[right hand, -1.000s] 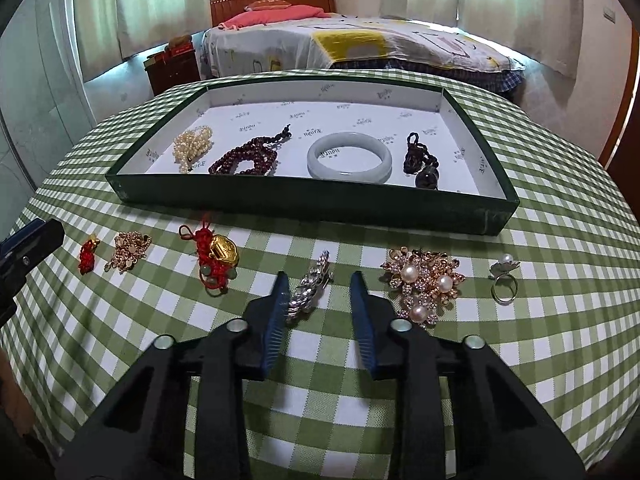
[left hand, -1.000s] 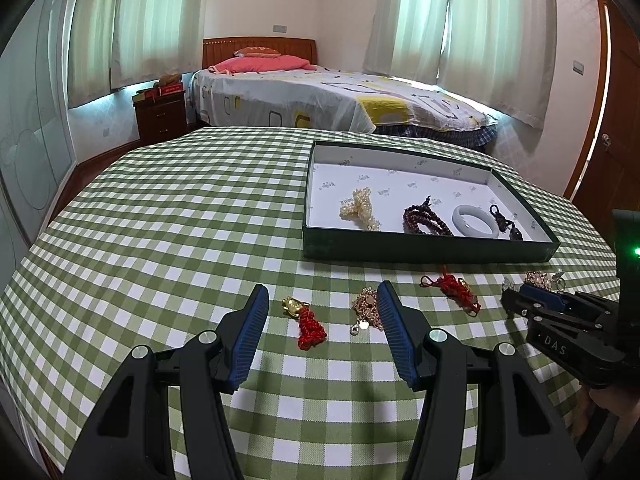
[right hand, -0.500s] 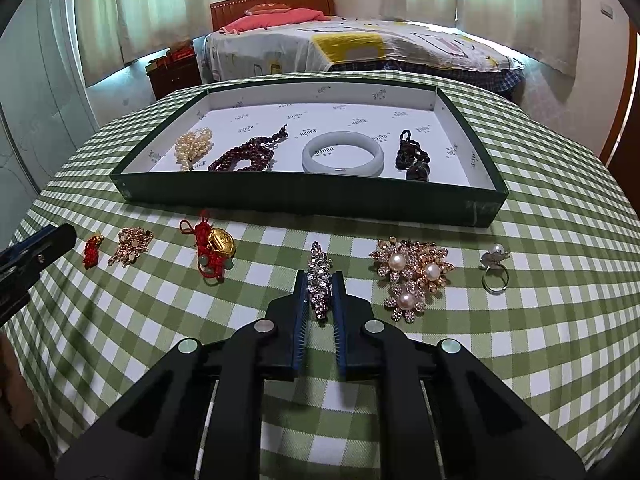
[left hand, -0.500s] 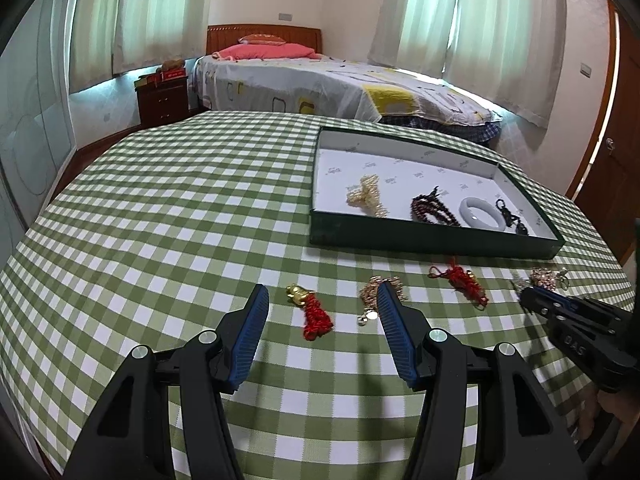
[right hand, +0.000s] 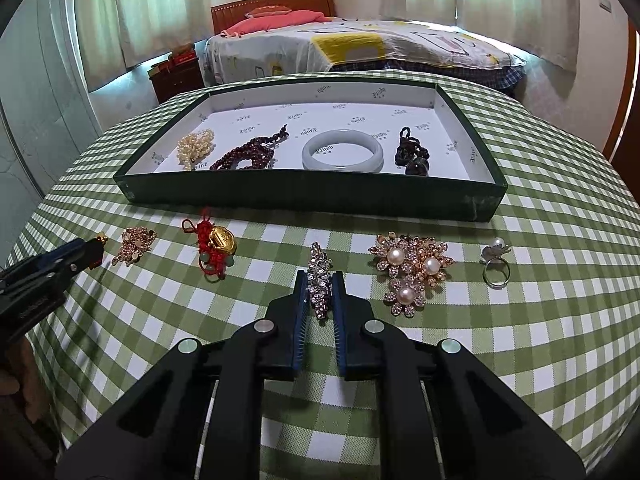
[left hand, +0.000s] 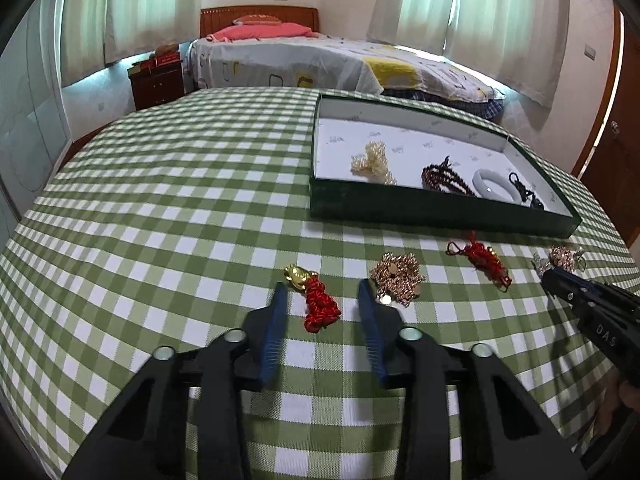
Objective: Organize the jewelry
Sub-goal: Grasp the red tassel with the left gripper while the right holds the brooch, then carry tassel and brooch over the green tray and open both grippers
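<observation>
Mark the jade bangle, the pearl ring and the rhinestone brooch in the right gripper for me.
jade bangle (right hand: 343,155): right wrist view, front rim of the band.
pearl ring (right hand: 496,272): right wrist view, metal band.
rhinestone brooch (right hand: 319,270): right wrist view, upper half ahead of the pads.

My left wrist camera looks down along its fingers, close over the checked table, from its left part. My right one faces the tray squarely. Both views share tray and bed.

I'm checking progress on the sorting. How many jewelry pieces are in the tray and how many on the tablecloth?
In the tray: 4
On the tablecloth: 6
Total: 10
</observation>
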A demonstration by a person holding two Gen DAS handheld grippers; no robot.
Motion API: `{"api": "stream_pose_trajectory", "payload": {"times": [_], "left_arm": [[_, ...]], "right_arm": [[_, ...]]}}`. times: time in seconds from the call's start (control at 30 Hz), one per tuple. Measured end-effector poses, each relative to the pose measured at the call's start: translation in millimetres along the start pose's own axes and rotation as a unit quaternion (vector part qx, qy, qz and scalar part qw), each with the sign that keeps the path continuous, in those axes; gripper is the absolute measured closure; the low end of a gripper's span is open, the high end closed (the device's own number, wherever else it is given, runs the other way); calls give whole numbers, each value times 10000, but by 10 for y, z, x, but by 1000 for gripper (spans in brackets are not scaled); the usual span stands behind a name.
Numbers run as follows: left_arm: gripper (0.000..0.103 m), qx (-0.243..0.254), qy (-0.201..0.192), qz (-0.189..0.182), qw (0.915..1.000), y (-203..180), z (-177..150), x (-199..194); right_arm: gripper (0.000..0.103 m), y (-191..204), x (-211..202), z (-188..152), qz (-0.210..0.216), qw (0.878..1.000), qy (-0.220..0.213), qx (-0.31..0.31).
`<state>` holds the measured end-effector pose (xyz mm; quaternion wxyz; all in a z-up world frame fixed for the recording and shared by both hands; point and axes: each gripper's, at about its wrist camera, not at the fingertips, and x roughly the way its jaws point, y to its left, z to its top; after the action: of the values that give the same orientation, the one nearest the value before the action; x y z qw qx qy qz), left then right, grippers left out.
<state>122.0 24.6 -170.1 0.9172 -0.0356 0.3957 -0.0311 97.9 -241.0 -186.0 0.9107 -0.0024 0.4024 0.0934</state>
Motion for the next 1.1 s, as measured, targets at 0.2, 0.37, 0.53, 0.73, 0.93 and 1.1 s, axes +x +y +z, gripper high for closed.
{"api": "stream_pose_trajectory", "payload": {"times": [0.2, 0.37, 0.53, 0.73, 0.93, 1.1], "left_arm": [[90, -23, -73, -45, 10000, 43, -19, -3], [92, 26, -142, -47, 9999, 36, -26, -46], [92, 2, -288, -51, 9996, 40, 16, -125], [92, -20, -467, -118, 9988, 31, 94, -253], [92, 18, -671, -283, 9973, -61, 223, -395], [92, 129, -885, -460, 9949, -214, 396, -486]], "right_arm": [[91, -2, 0, -4, -1, 10000, -7, 8], [91, -3, -17, 3, 11, 10000, -54, 22], [91, 9, -87, 13, 10, 9998, -198, -2], [91, 12, -210, 62, 34, 9992, -387, 13], [91, -15, -335, 166, 42, 9984, -560, 39], [91, -38, -414, 313, 22, 9973, -729, 39]]}}
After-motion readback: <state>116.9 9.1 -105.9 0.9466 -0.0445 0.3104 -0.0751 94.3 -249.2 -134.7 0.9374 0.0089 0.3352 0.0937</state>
